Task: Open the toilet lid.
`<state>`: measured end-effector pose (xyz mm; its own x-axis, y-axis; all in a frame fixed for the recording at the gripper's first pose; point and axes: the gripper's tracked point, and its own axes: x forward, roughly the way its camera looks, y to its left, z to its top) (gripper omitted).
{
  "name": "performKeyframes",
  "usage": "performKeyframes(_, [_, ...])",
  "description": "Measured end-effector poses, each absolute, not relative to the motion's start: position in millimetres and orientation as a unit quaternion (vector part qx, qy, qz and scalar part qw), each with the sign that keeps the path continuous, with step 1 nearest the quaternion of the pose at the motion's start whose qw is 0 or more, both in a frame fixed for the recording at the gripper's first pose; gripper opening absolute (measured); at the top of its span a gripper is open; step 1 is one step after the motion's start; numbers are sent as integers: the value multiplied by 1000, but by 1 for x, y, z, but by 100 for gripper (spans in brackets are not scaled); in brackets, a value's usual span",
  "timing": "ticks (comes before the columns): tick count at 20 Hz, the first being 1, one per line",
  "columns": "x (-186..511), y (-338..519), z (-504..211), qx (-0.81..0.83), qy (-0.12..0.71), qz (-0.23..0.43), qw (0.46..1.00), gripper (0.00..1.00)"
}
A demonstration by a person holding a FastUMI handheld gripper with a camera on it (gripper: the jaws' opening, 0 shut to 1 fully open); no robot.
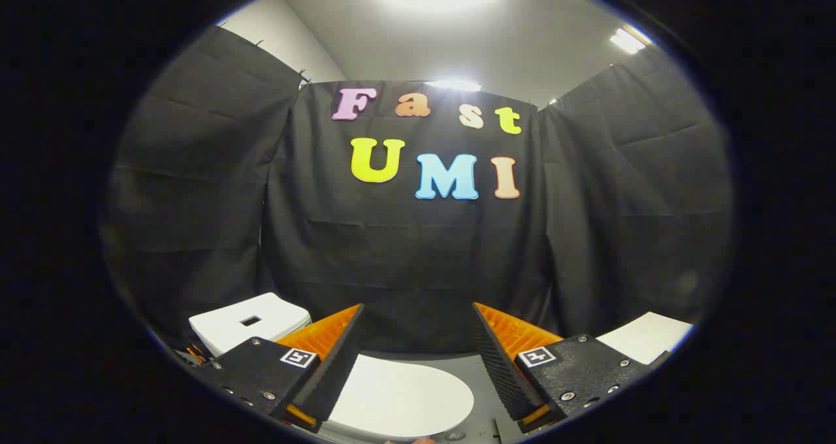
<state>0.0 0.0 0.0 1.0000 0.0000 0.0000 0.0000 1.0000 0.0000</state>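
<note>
Nearest the camera, the gripper (418, 339) points forward with its two fingers spread wide apart and nothing held between them; each finger carries a small square marker on its mount. Below and between the fingers lies the toilet lid (405, 395), a pale oval disc lying flat and closed, its surface reaching under the left finger and ending short of the right one. The lid therefore sits low and slightly left of the gap, beneath the fingertips rather than ahead of them; whether either finger touches it cannot be told from this angle. Its long axis appears to run roughly left to right across the gap, though the fisheye curve makes this uncertain, and neither the hinge side nor the free edge can be made out. Judged from this layout, the coming move calls for a tilt downward so that a finger can catch the rim. Farther left, beyond the left finger, stands a white box (251, 323) with a small dark slot. Farther right lies a white flat panel (646, 336). Behind all hangs the black cloth wall (405, 261).
</note>
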Motion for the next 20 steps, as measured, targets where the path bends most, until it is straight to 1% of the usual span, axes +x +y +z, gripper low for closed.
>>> performKeyframes(14, [-5,-15,11,25,-25,-1,999,96])
performKeyframes(20, [0,-24,-10,34,-11,-9,999,96])
